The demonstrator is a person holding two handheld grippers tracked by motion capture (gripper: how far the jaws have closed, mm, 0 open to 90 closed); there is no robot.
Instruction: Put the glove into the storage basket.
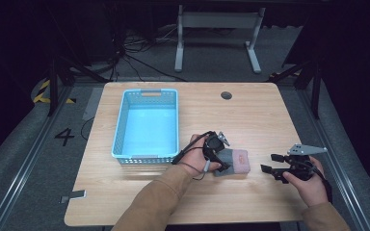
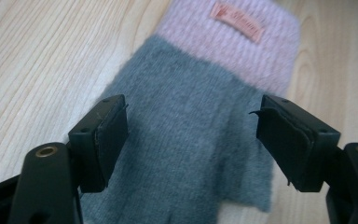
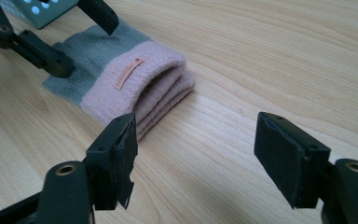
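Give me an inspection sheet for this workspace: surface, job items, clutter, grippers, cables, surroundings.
Surface: wooden table, round hole near its far edge.
Job's things: folded grey and pink glove lying flat, right of the blue basket, which looks empty.
Clutter: small grey object at the table's near left edge.
Grippers: left gripper open above the glove's grey part, fingers apart from it; right gripper open over bare wood.
Cables: floor cables beyond the table.
Surroundings: grey floor, white table legs behind.

"4" (image 1: pixel 64 136) on the floor (image 1: pixel 19 144)
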